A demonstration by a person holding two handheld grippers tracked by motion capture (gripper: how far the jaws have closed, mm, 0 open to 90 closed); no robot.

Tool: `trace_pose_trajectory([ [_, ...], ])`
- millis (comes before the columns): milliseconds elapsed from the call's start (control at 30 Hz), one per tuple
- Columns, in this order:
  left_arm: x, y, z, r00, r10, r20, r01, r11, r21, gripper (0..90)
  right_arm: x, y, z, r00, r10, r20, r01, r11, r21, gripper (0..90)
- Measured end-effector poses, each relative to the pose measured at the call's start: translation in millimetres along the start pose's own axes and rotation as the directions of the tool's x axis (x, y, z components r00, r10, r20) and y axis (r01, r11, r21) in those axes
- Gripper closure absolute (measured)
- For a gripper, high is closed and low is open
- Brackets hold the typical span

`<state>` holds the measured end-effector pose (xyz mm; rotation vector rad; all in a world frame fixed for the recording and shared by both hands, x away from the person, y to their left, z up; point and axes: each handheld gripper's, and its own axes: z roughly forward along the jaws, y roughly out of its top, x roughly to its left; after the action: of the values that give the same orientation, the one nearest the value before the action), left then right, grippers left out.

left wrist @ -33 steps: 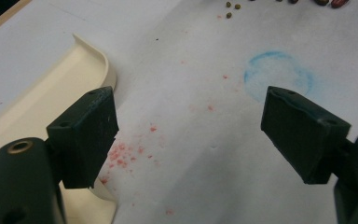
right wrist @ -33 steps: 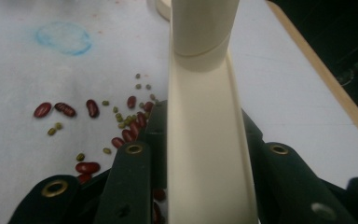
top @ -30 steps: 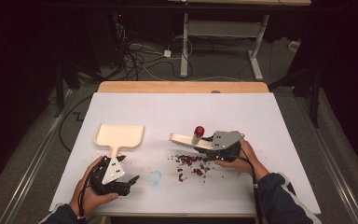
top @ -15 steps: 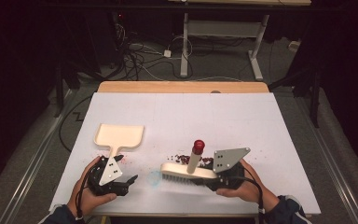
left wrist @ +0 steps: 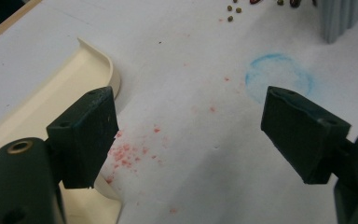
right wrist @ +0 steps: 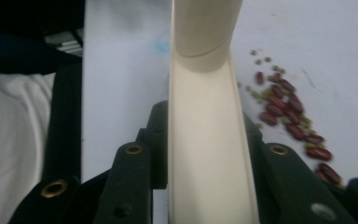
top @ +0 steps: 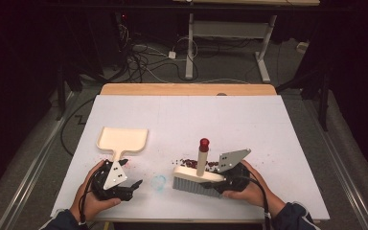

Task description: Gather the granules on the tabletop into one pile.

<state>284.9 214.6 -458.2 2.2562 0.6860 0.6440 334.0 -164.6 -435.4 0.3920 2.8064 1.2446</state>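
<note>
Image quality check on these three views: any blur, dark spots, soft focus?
High view: white table sheet evenly lit, surrounding floor nearly black. Left gripper view: cream plastic dustpan and pale blue ring mark sharp, the black jaws slightly soft. Right gripper view: cream brush back close and soft, dark red beans a little blurred.

Light falls from above onto the white worktop [top: 249, 124], which shows bright and even, while the floor and room around it sink into near black. The high view is soft and slightly grainy. In the left gripper view the close jaws look sharp and cast a faint shadow. In the right gripper view the near cream brush [right wrist: 205, 140] is blurred and the beans [right wrist: 289, 112] smeared.
</note>
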Motion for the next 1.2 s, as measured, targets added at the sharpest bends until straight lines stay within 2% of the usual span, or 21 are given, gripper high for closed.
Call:
trace_pose_trajectory([
  [100, 0.0, 0.1, -0.1, 1.0, -0.001, -0.001, 0.001, 1.0, -0.001, 18.1, -5.8, -1.1, -0.5, 0.9999, 0.014, 0.01, -0.014, 1.0, -0.007, 68.2],
  [233, -0.5, 0.7, 1.0, 1.0, 0.006, 0.0, -0.006, 1.0, 0.002, 18.1, -12.9, 0.9, -0.5, 0.9997, 0.004, 0.025, -0.003, 1.0, -0.014, 68.2],
  [367, -1.0, 1.4, 2.7, 0.9999, 0.011, 0.004, -0.011, 0.9999, 0.008, 18.1, -18.0, 5.9, -2.9, 0.9983, -0.003, 0.059, 0.005, 1.0, -0.029, 68.2],
  [500, -1.1, 1.3, 2.6, 0.9999, 0.01, 0.005, -0.01, 0.9999, 0.008, 18.1, -19.8, 6.5, -9.9, 0.9987, -0.015, 0.049, 0.018, 0.998, -0.067, 68.2],
  [633, -0.9, 0.9, 1.5, 1.0, 0.008, 0.003, -0.008, 1.0, 0.006, 18.1, -13.5, 6.4, -24.9, 0.9982, -0.022, 0.056, 0.027, 0.995, -0.096, 68.2],
  [733, -1.1, 0.5, 1.1, 1.0, 0.005, 0.003, -0.005, 1.0, 0.005, 18.1, -3.4, 2.9, -38.0, 0.9987, -0.031, 0.041, 0.035, 0.993, -0.114, 68.2],
  [767, -1.2, 0.5, 1.1, 1.0, 0.006, 0.003, -0.006, 1.0, 0.006, 18.1, 0.3, 1.1, -40.4, 0.9984, -0.048, 0.03, 0.05, 0.993, -0.108, 68.1],
  [800, -1.3, 0.4, 1.1, 1.0, 0.007, 0.003, -0.007, 1.0, 0.007, 18.1, 7.2, -3.7, -42.4, 0.9963, -0.086, 0.005, 0.087, 0.993, -0.08, 68.2],
  [833, -1.4, 0.4, 1.1, 1.0, 0.007, 0.004, -0.007, 1.0, 0.007, 18.1, 7.2, -3.7, -42.4, 0.9963, -0.086, 0.005, 0.087, 0.993, -0.08, 68.2],
  [933, -1.3, 0.3, 1.5, 1.0, 0.007, 0.006, -0.007, 0.9999, 0.009, 18.1, 10.2, -15.4, -41.4, 0.9927, -0.115, -0.037, 0.114, 0.993, -0.039, 68.1],
  [1033, -1.6, 0.8, 3.3, 0.9999, 0.011, 0.011, -0.011, 0.9998, 0.016, 18.1, 4.3, -24.8, -38.3, 0.9894, -0.133, -0.057, 0.133, 0.991, -0.008, 68.1],
  [1100, -2.2, 1.4, 4.9, 0.9998, 0.013, 0.015, -0.014, 0.9997, 0.02, 18.1, -7.6, -29.0, -35.7, 0.9898, -0.119, -0.079, 0.117, 0.993, -0.028, 68.1],
  [1200, -2.7, 2.2, 7.1, 0.9996, 0.019, 0.021, -0.02, 0.9995, 0.026, 18.1, -23.7, -28.8, -33.0, 0.992, -0.104, -0.071, 0.102, 0.994, -0.033, 68.1],
])
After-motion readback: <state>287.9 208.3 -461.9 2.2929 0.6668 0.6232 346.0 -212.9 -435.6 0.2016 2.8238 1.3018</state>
